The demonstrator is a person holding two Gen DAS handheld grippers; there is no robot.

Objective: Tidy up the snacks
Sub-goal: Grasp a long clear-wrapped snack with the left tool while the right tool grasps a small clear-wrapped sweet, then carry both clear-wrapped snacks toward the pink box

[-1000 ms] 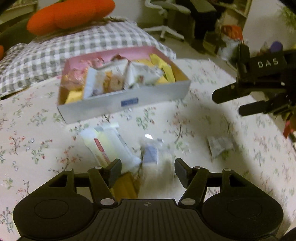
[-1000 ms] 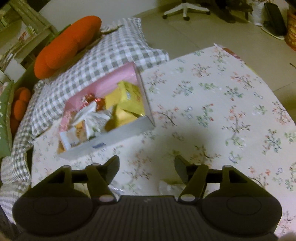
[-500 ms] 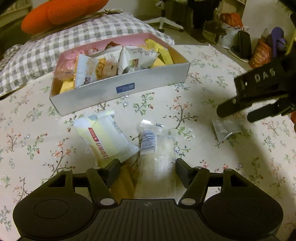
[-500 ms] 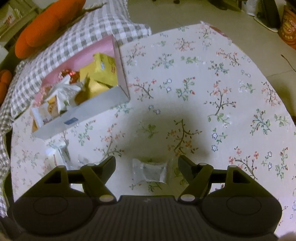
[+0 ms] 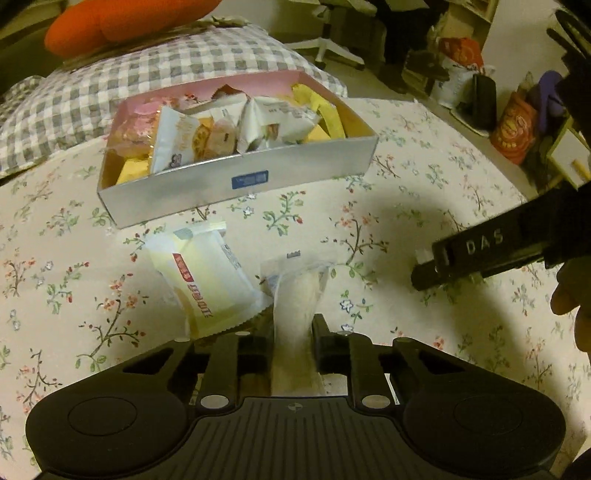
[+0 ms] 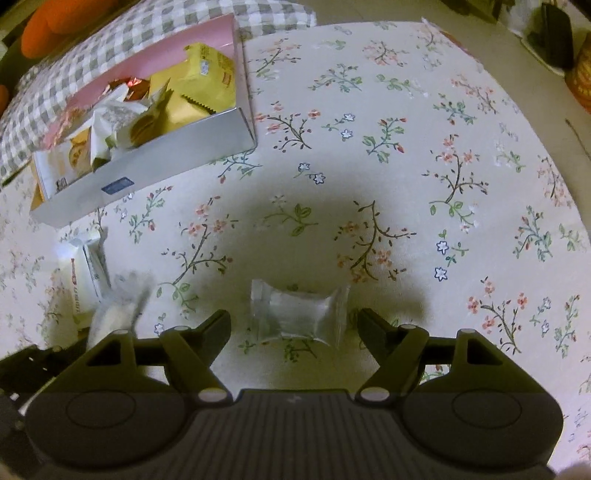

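Observation:
My left gripper is closing, and its pads press on a pale snack stick in clear wrap that lies on the floral cloth. Beside the stick lies a yellow-white packet. Behind them stands the open silver box with a pink lining, holding several snack packets. My right gripper hangs low over the cloth with its jaws closing. A small clear packet lies between its fingers, and neither pad touches it. The box appears at the upper left of the right wrist view.
A checked pillow and an orange cushion lie behind the box. The round table's edge curves along the right. Beyond it are an office chair and bags on the floor.
My left jaws have closed onto the clear-wrapped stick. My right gripper has sunk and tipped downward, so the small clear packet now lies between its fingers.

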